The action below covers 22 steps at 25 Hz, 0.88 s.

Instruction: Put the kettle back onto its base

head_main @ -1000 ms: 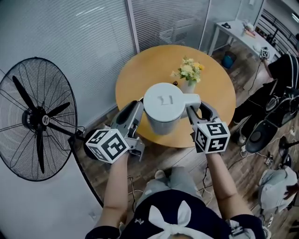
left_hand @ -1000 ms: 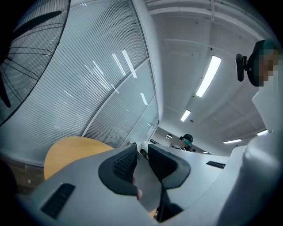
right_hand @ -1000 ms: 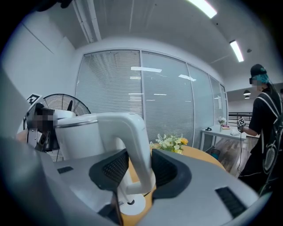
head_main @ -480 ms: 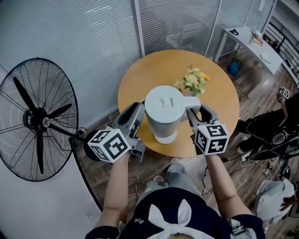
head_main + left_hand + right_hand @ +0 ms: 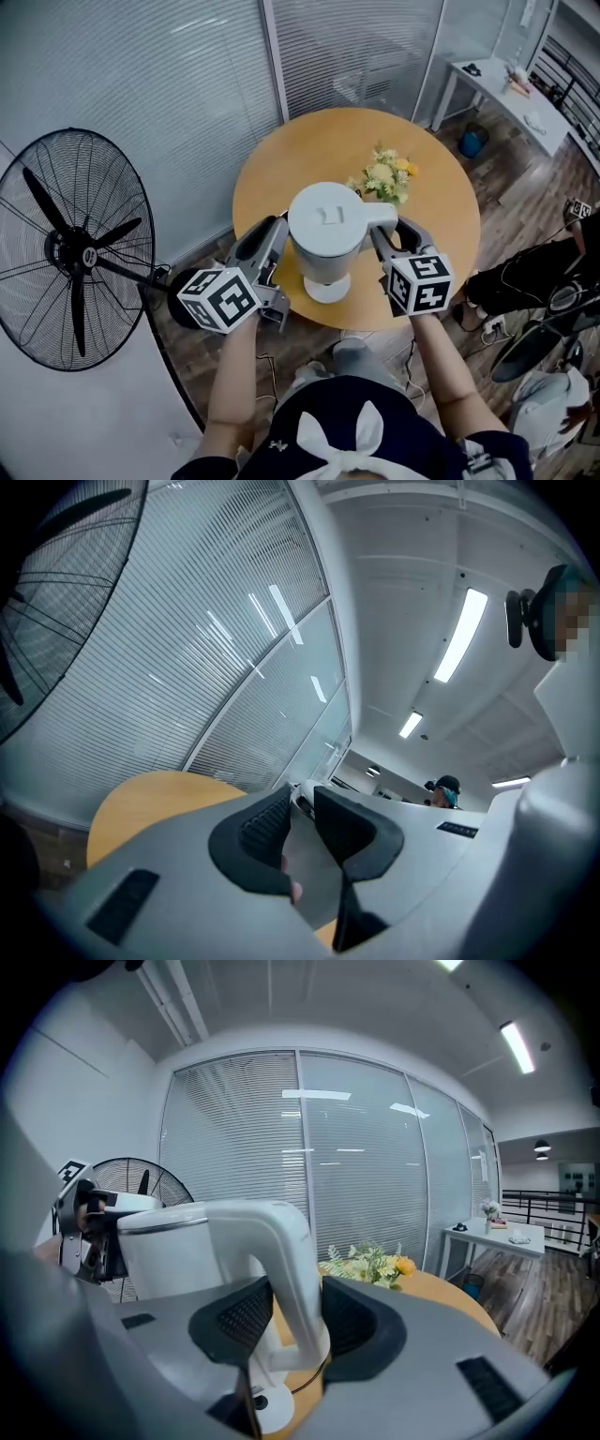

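A white kettle [image 5: 326,228] hangs over its round white base [image 5: 326,290] on the wooden table [image 5: 281,159]; I cannot tell whether they touch. My right gripper [image 5: 381,232] is shut on the kettle's handle [image 5: 289,1260], which fills the gap between its pads. In the right gripper view the base [image 5: 270,1414] and its cord lie just below the kettle body [image 5: 178,1251]. My left gripper [image 5: 277,227] sits close against the kettle's left side. Its jaws [image 5: 302,808] stand a narrow gap apart with nothing between them.
A small vase of flowers [image 5: 382,178] stands just behind the kettle. A big standing fan [image 5: 75,248] is on the floor to the left, glass walls with blinds behind the table, and a white desk [image 5: 506,80] at the back right.
Both grippers have carried the kettle forward from the table's near edge to a spot over the base, which now shows beneath it. The grip on the handle is unchanged.
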Each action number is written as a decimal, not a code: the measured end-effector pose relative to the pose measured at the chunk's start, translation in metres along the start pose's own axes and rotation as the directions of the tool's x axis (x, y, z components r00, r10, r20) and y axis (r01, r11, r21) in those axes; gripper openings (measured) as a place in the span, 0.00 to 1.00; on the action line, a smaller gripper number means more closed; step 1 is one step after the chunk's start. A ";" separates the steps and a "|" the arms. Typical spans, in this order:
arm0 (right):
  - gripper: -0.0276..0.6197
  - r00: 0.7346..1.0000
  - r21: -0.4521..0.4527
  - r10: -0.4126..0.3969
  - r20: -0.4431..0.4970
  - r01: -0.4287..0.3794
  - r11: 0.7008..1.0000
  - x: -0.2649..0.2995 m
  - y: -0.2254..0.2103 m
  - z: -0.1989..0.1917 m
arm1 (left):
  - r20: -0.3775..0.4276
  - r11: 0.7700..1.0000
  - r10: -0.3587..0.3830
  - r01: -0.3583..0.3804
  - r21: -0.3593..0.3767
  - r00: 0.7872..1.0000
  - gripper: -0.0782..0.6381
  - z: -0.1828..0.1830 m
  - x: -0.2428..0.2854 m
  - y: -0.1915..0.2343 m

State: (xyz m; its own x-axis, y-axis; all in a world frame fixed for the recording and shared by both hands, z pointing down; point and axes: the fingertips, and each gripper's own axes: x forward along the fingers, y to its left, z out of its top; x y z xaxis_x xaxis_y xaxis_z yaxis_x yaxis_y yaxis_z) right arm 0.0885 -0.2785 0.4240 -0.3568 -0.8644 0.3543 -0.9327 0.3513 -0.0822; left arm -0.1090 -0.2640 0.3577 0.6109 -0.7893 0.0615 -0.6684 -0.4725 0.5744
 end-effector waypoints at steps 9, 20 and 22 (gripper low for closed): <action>0.30 0.999 0.001 0.020 -0.027 -0.020 1.000 0.010 -0.005 -0.009 | -0.016 1.000 0.027 -0.027 -0.015 1.000 0.23 -0.010 0.007 0.009; 0.30 0.997 0.008 0.029 -0.067 -0.028 1.000 0.015 -0.005 -0.027 | -0.052 0.999 0.049 -0.050 -0.013 0.997 0.23 -0.023 0.007 0.017; 0.30 0.997 0.009 0.031 -0.071 -0.030 1.000 0.015 -0.006 -0.029 | -0.058 0.998 0.053 -0.054 -0.013 0.997 0.23 -0.024 0.008 0.017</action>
State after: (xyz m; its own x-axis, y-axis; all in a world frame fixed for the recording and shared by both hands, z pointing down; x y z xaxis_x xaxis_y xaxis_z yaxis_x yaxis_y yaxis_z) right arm 0.0897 -0.2835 0.4567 -0.3805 -0.8254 0.4171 -0.9220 0.3736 -0.1017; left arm -0.1055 -0.2686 0.3878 0.5982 -0.7891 0.1392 -0.6948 -0.4243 0.5807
